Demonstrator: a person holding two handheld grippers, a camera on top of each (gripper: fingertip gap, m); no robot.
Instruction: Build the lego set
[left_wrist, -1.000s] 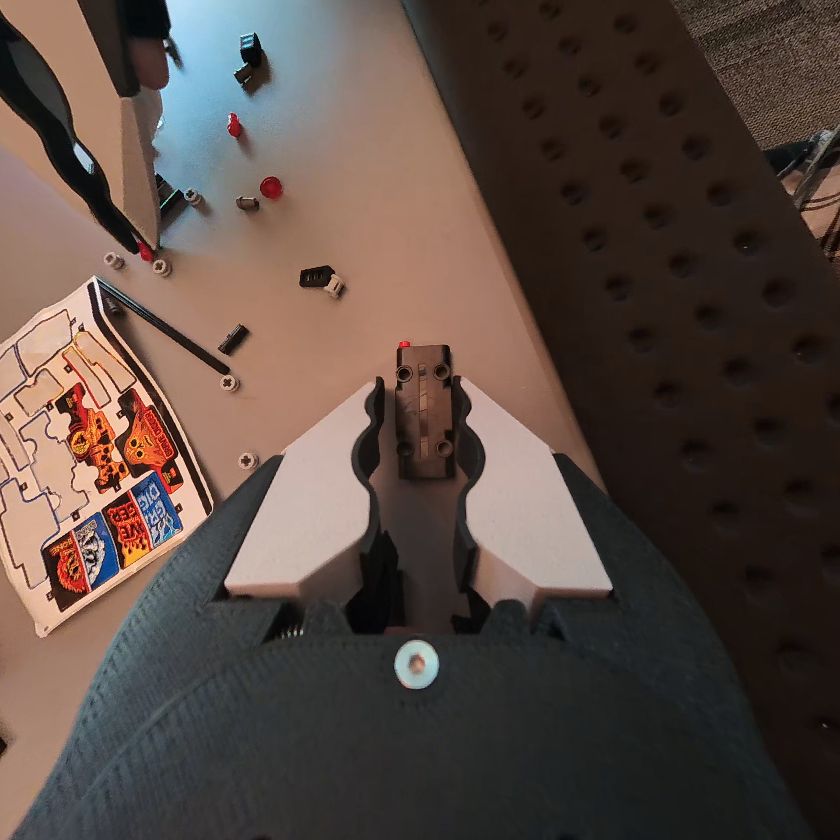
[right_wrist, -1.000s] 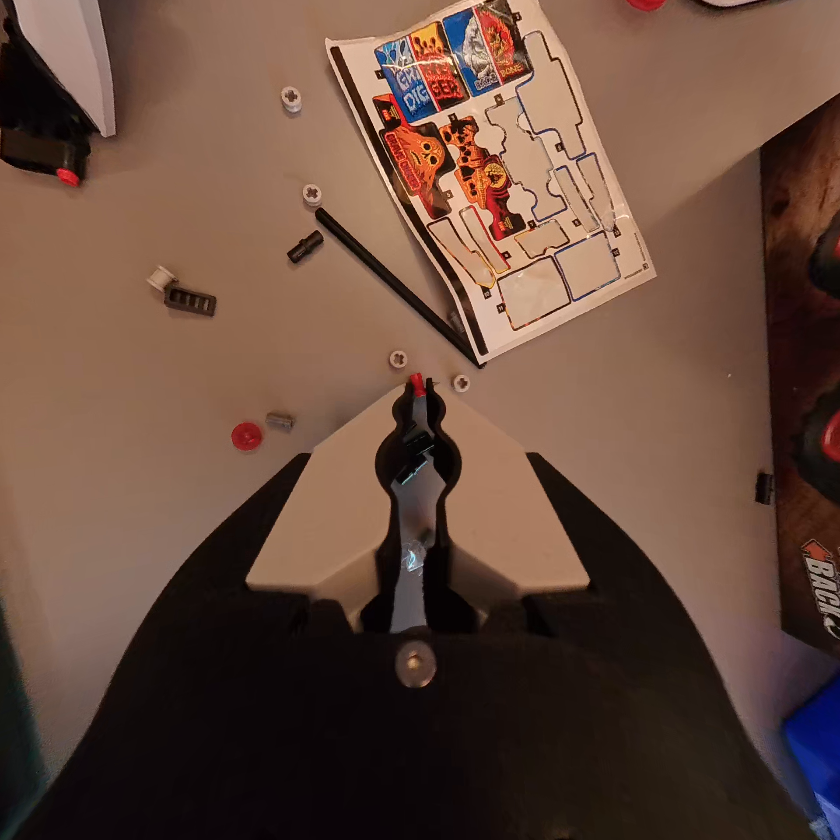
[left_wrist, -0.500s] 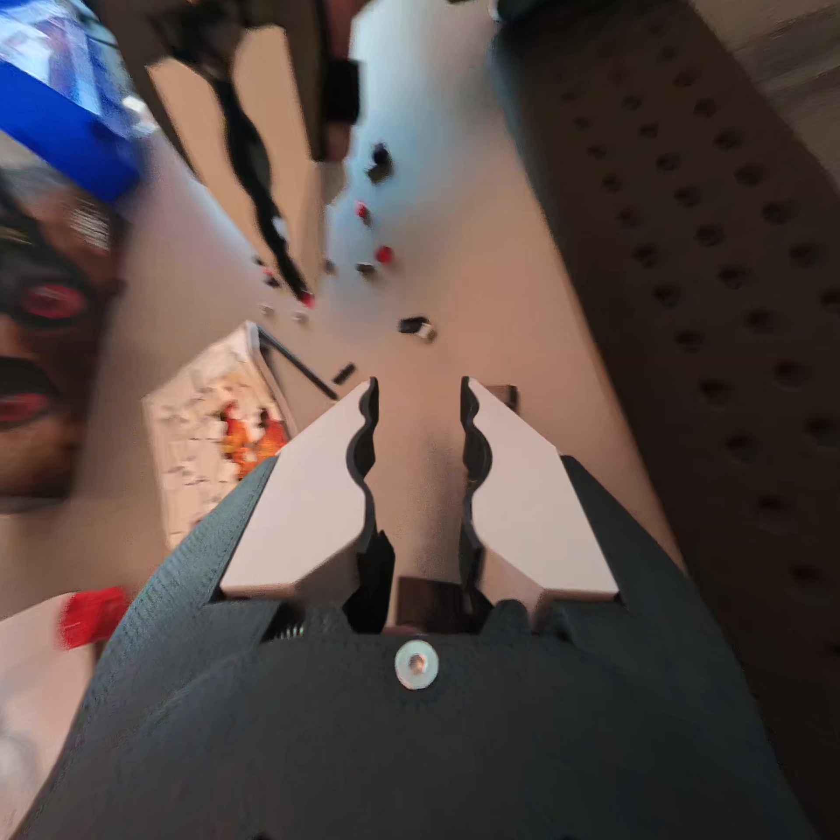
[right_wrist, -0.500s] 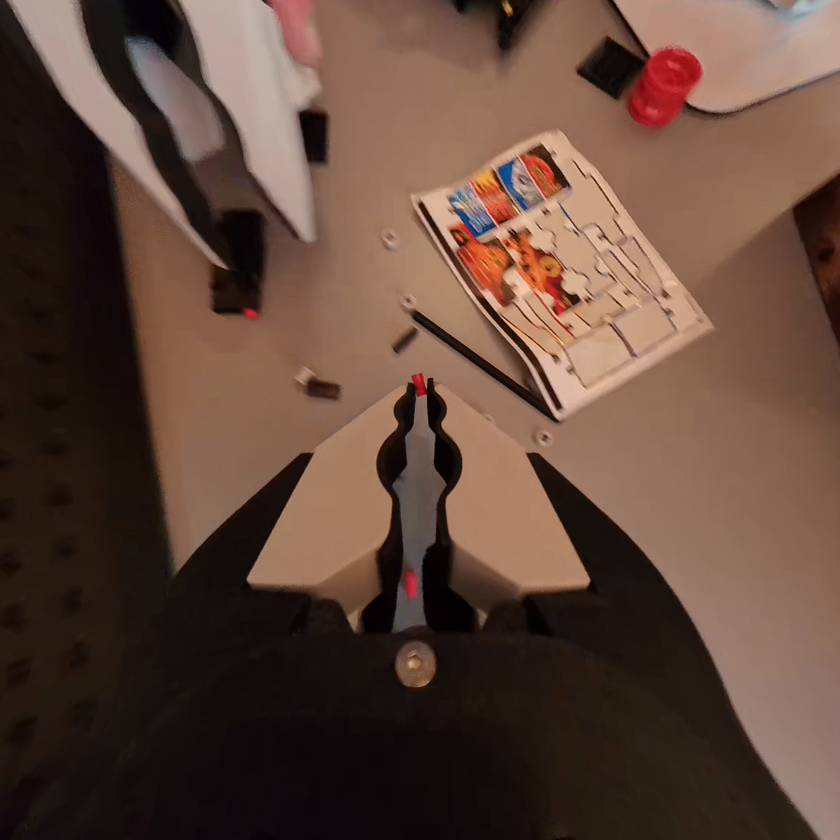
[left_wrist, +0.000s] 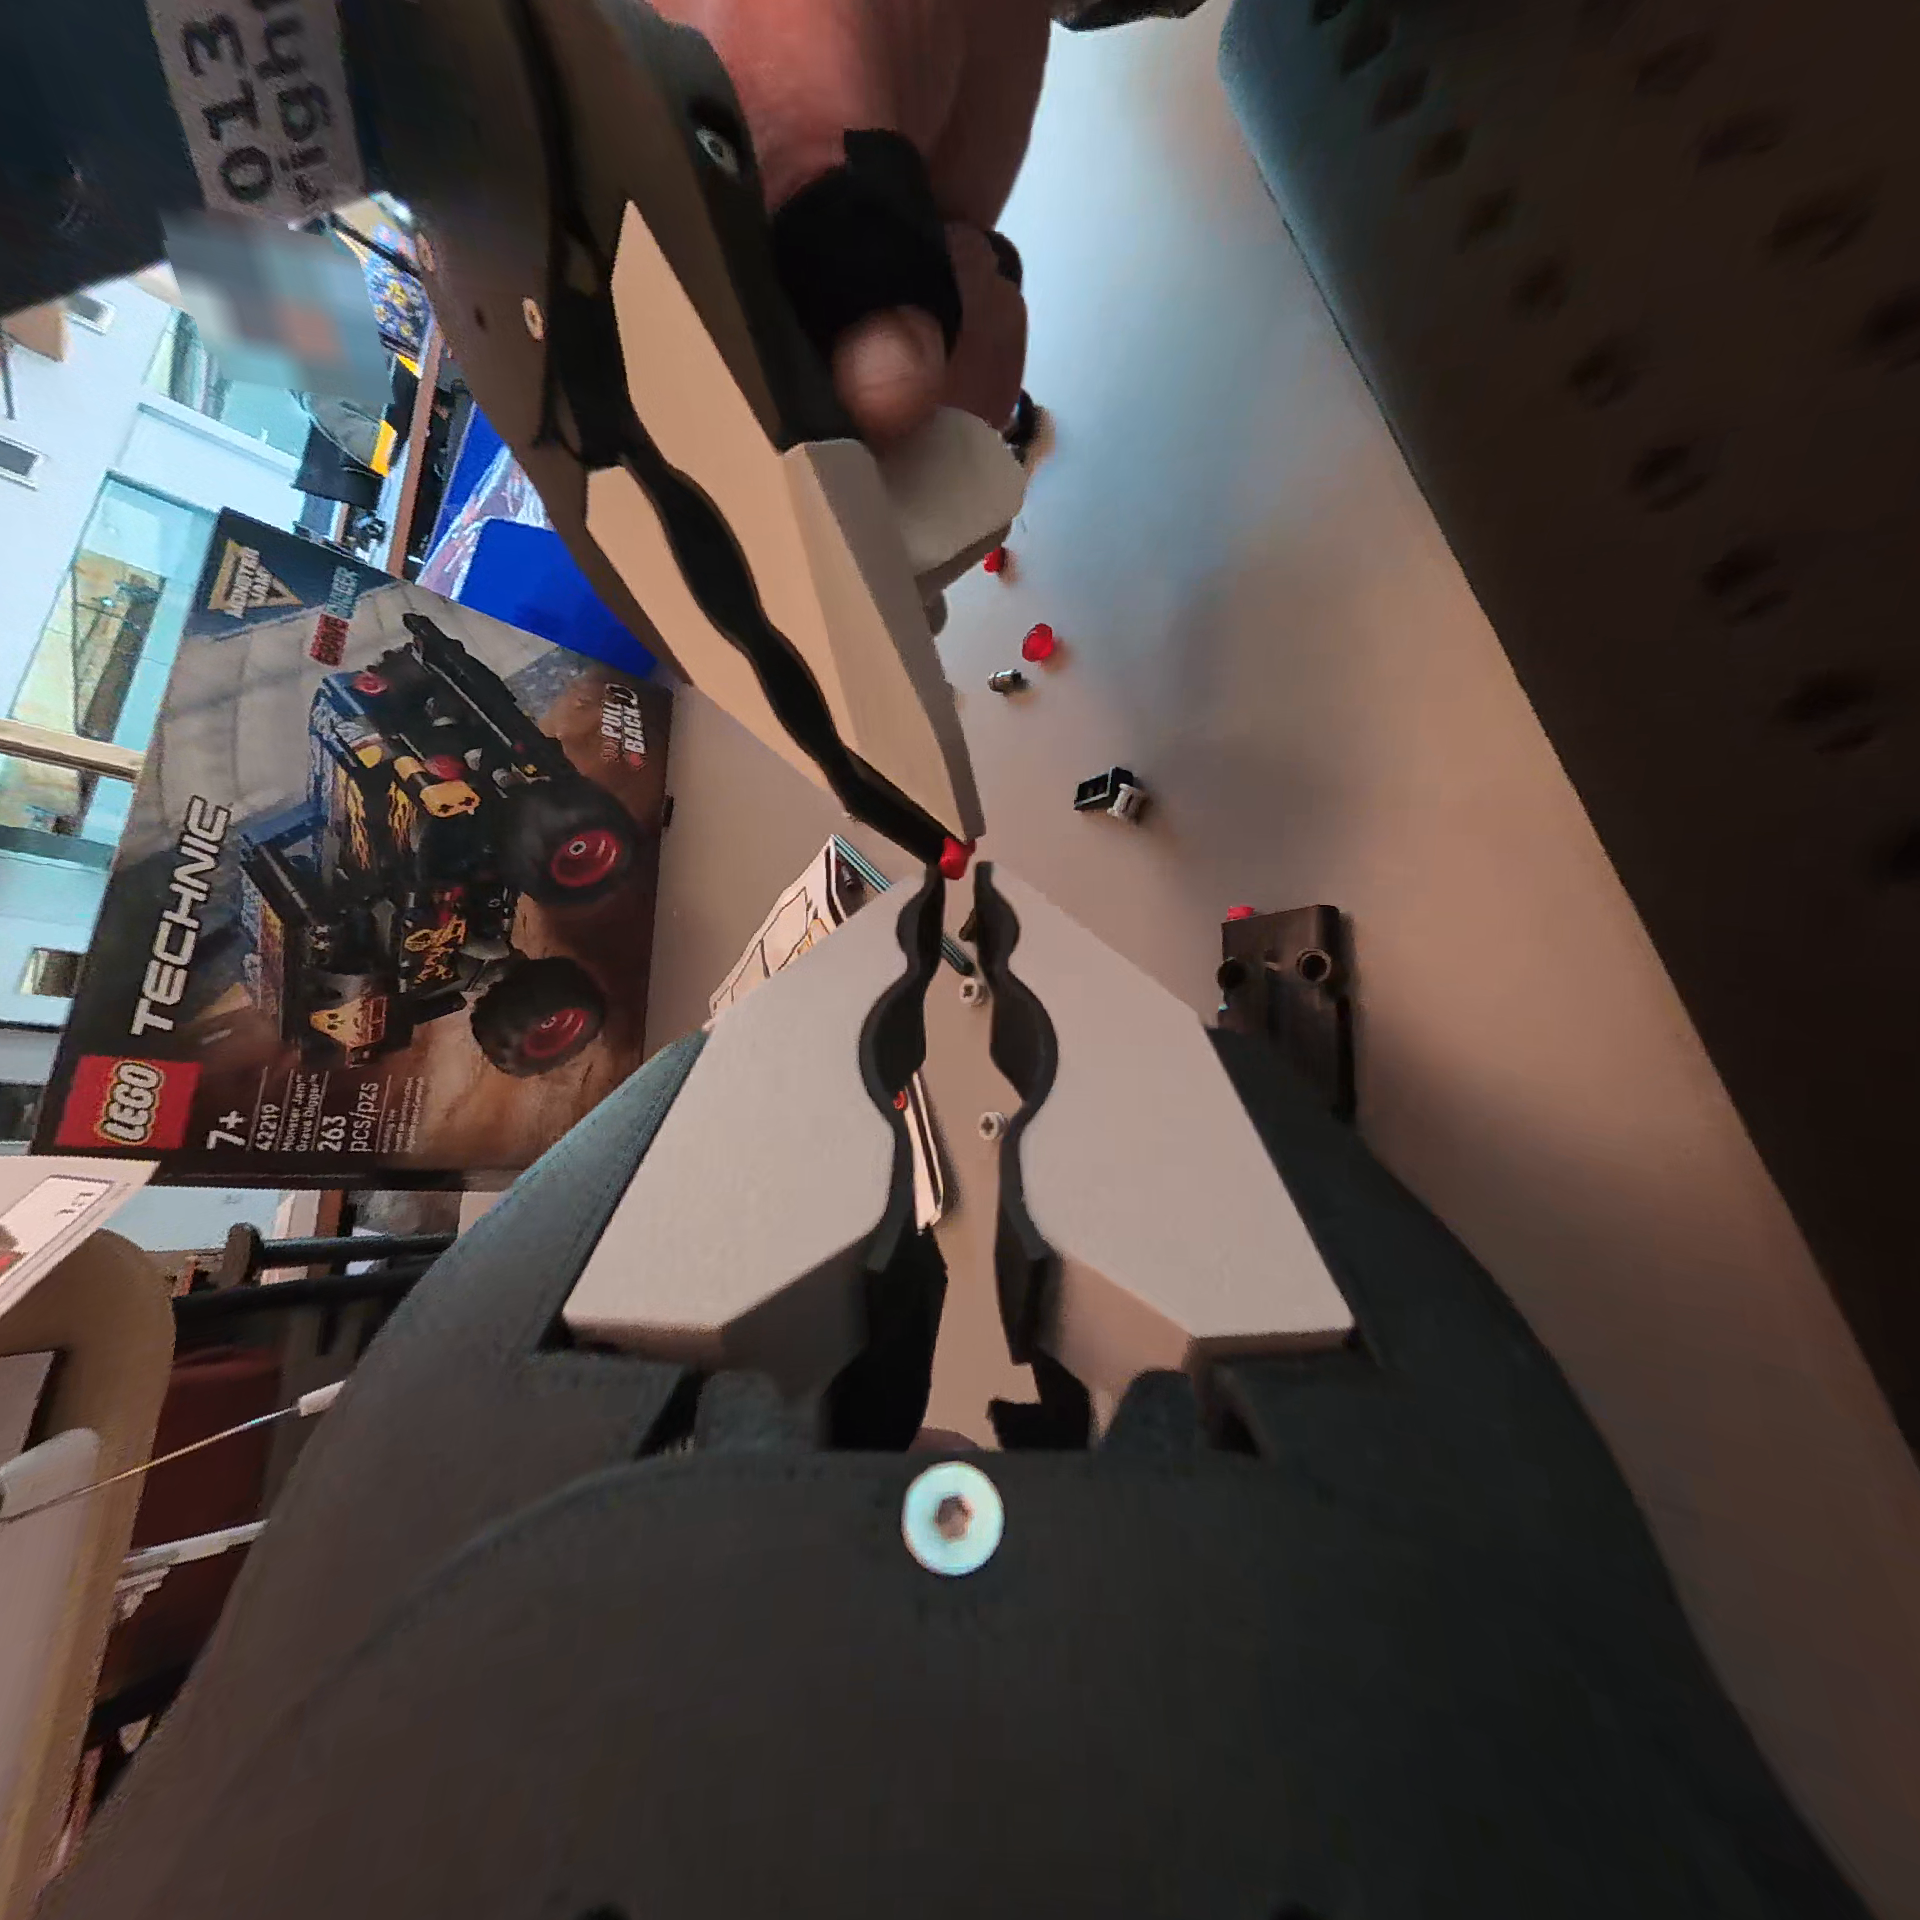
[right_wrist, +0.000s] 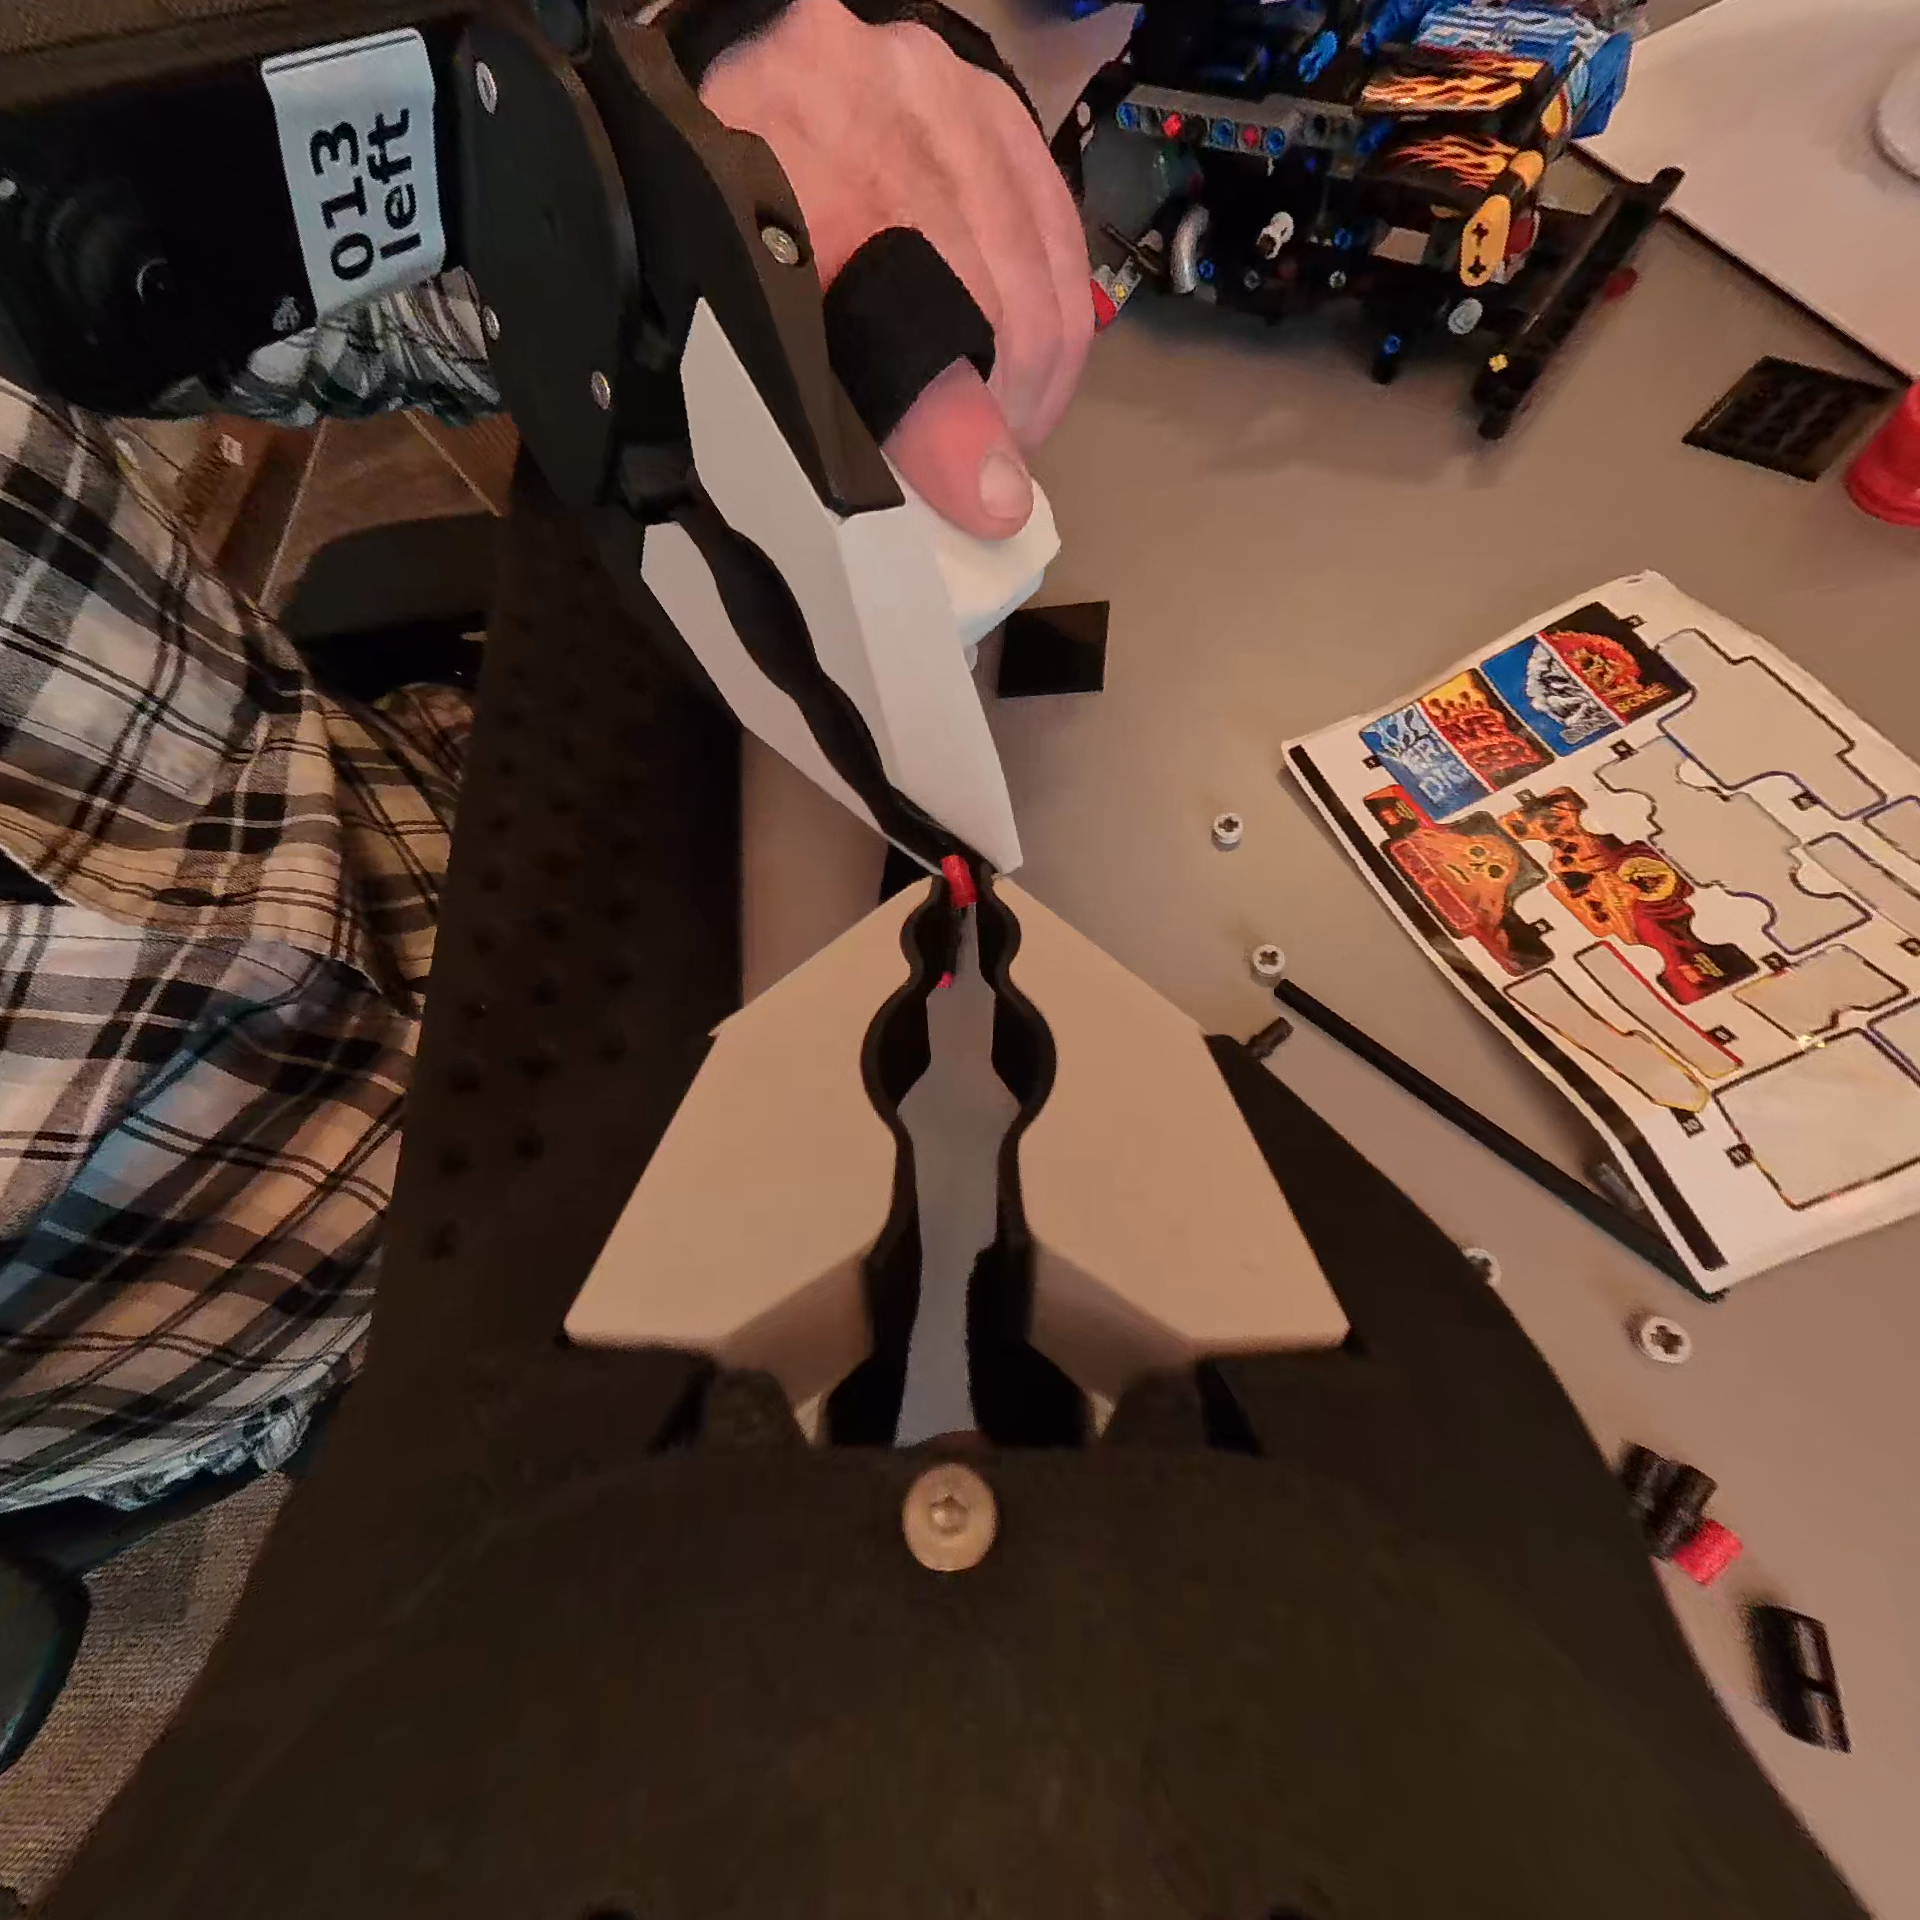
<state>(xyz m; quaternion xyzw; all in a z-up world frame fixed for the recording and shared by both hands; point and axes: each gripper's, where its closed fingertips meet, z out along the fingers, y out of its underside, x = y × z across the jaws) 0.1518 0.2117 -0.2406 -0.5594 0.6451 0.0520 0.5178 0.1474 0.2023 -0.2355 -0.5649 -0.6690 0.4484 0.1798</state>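
Note:
A small red pin sits in the tips of my right gripper, which is shut on it. My left gripper has narrowed to the pin's width, and its tips close on the pin's outer end. The two grippers meet tip to tip above the table; the right gripper comes in from the upper left in the left wrist view, the left gripper likewise in the right wrist view. The black block with a red pin in it lies on the table right of my left fingers.
A half-built truck stands at the back. A sticker sheet, a black axle, white bushes and red studs lie on the table. The set's box and a dark perforated panel flank it. Less than 4 cm separates the two grippers' tips. The black block sits 6 centimeters or so from the ends of my left fingers.
My left gripper let go of the black block, lifted, and narrowed onto the red pin. My right gripper rose from the table with the pin to meet it.

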